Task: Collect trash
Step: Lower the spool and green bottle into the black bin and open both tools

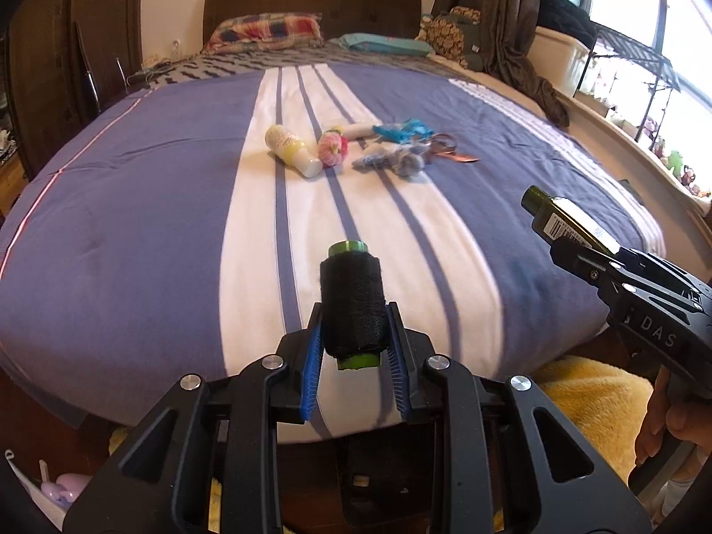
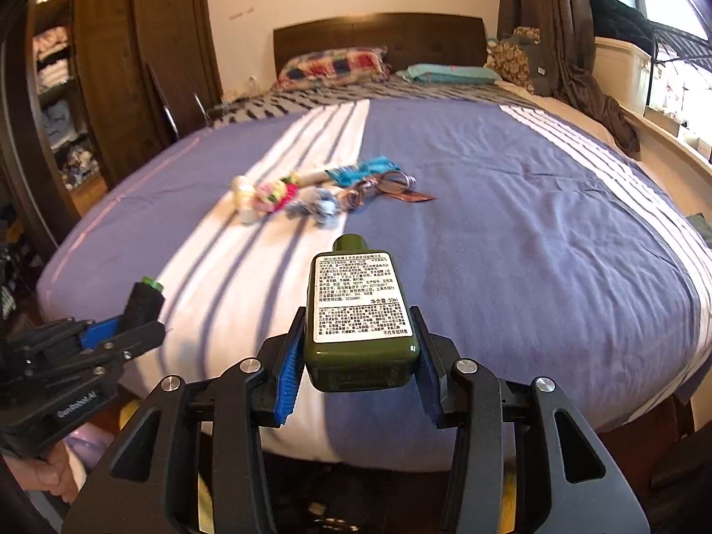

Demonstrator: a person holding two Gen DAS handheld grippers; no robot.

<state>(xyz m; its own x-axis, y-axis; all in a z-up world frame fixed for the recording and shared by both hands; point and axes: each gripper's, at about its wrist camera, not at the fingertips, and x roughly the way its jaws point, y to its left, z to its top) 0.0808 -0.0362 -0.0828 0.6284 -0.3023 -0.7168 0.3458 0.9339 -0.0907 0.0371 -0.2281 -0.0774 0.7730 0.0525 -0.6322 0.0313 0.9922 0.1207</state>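
Note:
My left gripper [image 1: 353, 329] is shut on a black thread spool [image 1: 353, 302] with green ends, held above the near edge of the bed; the spool also shows in the right wrist view [image 2: 142, 307]. My right gripper [image 2: 360, 347] is shut on a dark green bottle [image 2: 361, 311] with a white label, also seen in the left wrist view [image 1: 565, 222]. On the bed lie a pale yellow bottle [image 1: 291, 149], a pink crumpled item [image 1: 333, 147], a blue wrapper [image 1: 402, 130], grey-blue crumpled scraps [image 1: 391, 160] and a brown foil wrapper [image 1: 449, 151].
The bed [image 1: 133, 222] has a blue and white striped cover, pillows [image 1: 267, 31] and a dark headboard [image 1: 311, 0]. A wardrobe [image 2: 111, 66] stands left, a window ledge [image 1: 623, 142] with curtains right. A yellow blanket [image 1: 592, 400] lies below the bed's near edge.

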